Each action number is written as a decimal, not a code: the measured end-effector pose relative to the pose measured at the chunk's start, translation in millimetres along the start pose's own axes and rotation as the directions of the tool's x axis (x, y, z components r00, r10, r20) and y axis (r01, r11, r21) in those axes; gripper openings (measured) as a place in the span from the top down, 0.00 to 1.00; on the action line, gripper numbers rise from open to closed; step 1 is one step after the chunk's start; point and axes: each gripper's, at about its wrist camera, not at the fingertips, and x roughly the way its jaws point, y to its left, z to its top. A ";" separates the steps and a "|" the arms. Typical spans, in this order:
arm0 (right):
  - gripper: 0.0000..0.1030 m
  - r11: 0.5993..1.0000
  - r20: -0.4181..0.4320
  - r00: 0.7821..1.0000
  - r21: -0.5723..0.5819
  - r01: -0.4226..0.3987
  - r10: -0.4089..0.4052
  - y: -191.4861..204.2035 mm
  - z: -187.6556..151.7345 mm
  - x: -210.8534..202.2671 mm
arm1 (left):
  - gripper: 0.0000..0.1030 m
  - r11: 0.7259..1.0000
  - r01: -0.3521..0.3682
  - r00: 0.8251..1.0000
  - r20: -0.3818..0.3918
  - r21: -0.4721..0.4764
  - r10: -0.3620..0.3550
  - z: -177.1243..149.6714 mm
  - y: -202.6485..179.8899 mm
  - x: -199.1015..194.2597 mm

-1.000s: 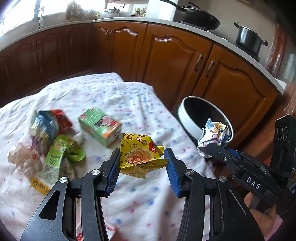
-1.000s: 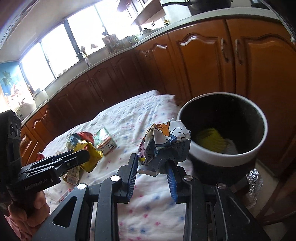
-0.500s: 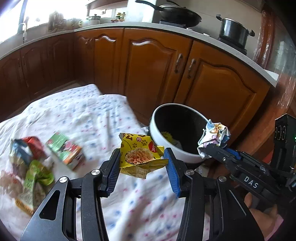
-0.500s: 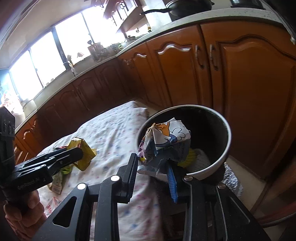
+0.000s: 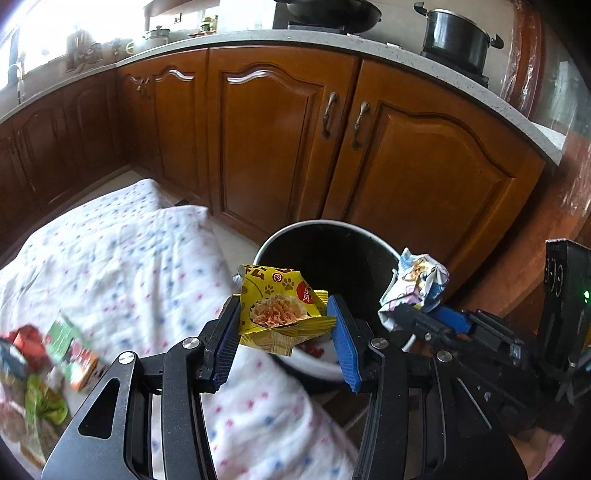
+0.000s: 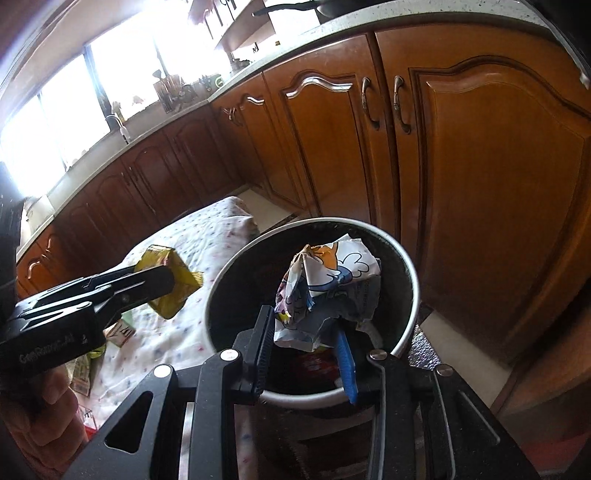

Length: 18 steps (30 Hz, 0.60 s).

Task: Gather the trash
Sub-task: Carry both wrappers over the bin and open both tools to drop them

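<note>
My left gripper [image 5: 282, 325] is shut on a yellow snack wrapper [image 5: 280, 308] and holds it at the near rim of the round white bin [image 5: 295, 230] with a black inside. My right gripper [image 6: 306, 343] is shut on a crumpled white cartoon wrapper [image 6: 332, 280] and holds it over the mouth of the bin [image 6: 406, 266]. The right gripper and its wrapper [image 5: 415, 284] show at the right of the left wrist view. The left gripper with the yellow wrapper [image 6: 166, 277] shows at the left of the right wrist view. Some trash lies in the bin's bottom.
A white dotted cloth [image 5: 122, 258] covers the surface left of the bin. More wrappers and a green carton [image 5: 70, 343] lie at its left edge. Brown cabinet doors [image 5: 417, 184] stand close behind the bin. A pot [image 5: 454, 35] sits on the counter above.
Both grippers have moved right toward the bin with their wrappers. The right one now hangs over the bin's mouth and the left one has reached its rim.
</note>
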 end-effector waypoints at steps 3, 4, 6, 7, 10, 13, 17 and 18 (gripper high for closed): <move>0.67 1.000 -0.008 1.000 -0.005 0.010 -0.010 -5.1 3.9 4.5 | 0.56 1.000 0.001 1.000 -0.016 0.019 -0.001 10.2 -8.5 13.3; 0.67 1.000 -0.014 1.000 -0.007 0.014 -0.014 -7.2 5.1 6.6 | 0.56 1.000 -0.001 1.000 -0.024 0.023 0.001 13.3 -10.9 19.1; 0.66 1.000 -0.026 1.000 -0.007 0.016 -0.016 -11.2 6.9 8.5 | 0.56 1.000 -0.001 0.999 -0.038 0.026 0.002 16.9 -13.6 27.2; 0.65 1.000 -0.034 0.999 -0.005 0.015 -0.015 -13.2 7.8 11.3 | 0.56 1.000 -0.001 0.999 -0.046 0.025 0.002 18.7 -14.0 31.0; 0.62 1.000 -0.051 0.999 -0.004 0.015 -0.015 -16.0 6.2 16.5 | 0.55 1.000 -0.002 0.998 -0.069 0.023 0.004 21.3 -15.3 40.7; 0.60 1.000 -0.062 0.998 0.006 0.009 -0.008 -19.0 5.3 18.8 | 0.54 1.000 0.010 0.994 -0.108 0.000 -0.010 21.3 -14.0 50.7; 0.55 1.000 -0.058 0.998 0.018 0.007 -0.006 -21.4 4.6 16.9 | 0.50 0.999 0.023 0.990 -0.138 -0.024 -0.026 22.3 -12.1 59.0; 0.55 1.000 -0.056 0.998 0.022 0.005 -0.004 -21.9 3.7 15.5 | 0.47 0.999 0.027 0.990 -0.139 -0.026 -0.030 24.0 -11.8 60.2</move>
